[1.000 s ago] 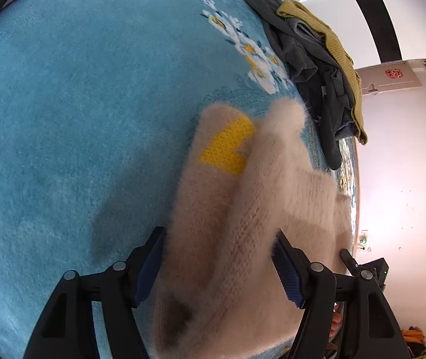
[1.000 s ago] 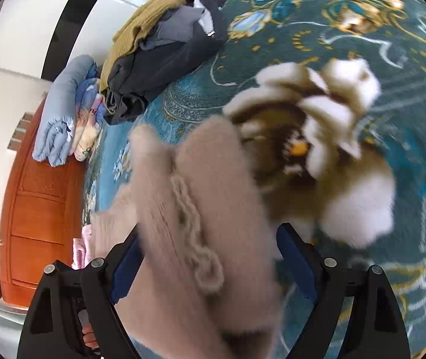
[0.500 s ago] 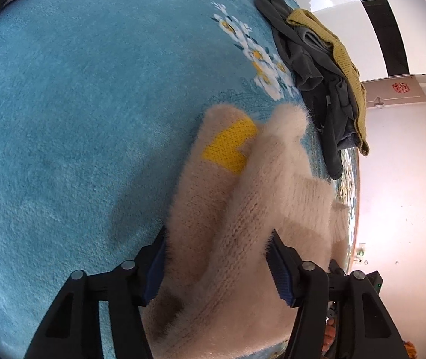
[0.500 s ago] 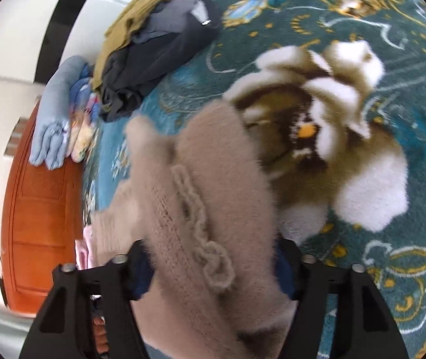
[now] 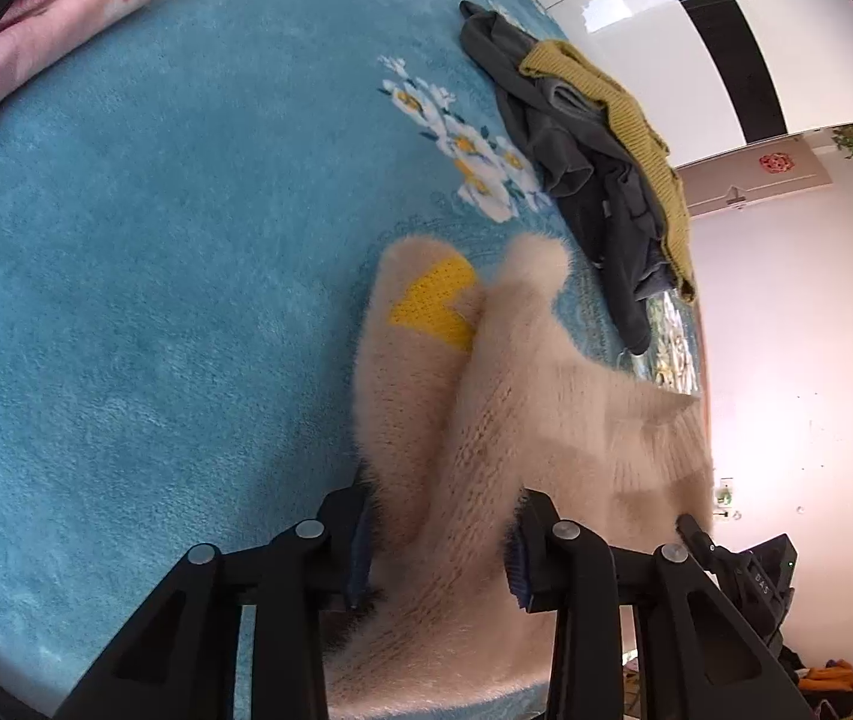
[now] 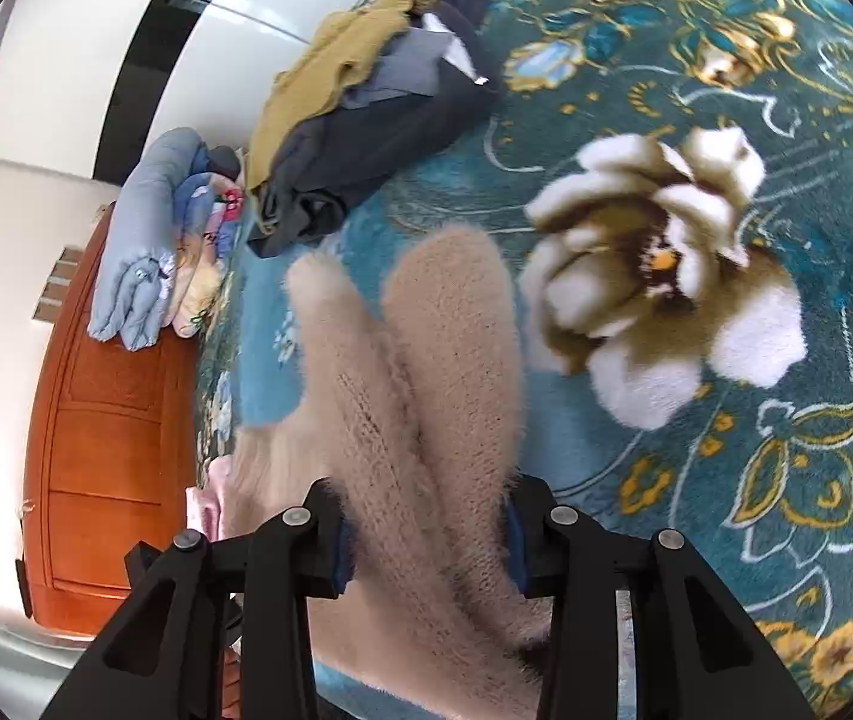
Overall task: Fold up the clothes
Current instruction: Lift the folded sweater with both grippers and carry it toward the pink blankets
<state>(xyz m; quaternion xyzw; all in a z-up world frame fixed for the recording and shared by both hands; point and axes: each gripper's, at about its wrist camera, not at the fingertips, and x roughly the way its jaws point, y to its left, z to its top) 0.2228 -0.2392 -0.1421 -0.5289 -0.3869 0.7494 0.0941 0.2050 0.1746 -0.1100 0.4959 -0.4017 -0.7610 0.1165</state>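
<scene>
A fuzzy beige sweater with a yellow patch is bunched on the blue floral blanket. My left gripper has its jaws closing on a thick fold of the sweater, and the blue pads press into the knit. In the right wrist view the same beige sweater runs between the fingers of my right gripper, whose jaws are also closing and squeezing a bundle of it. The sweater's near end is hidden under both grippers.
A heap of dark grey and mustard clothes lies further back on the blanket. Folded light blue bedding rests by an orange wooden headboard. A pink folded cloth sits at the far left. White walls lie beyond.
Both grippers' jaws have narrowed from wide open onto the sweater's folds. Both have lifted a little, and the sweater's bunched folds have drawn up and narrowed between the fingers.
</scene>
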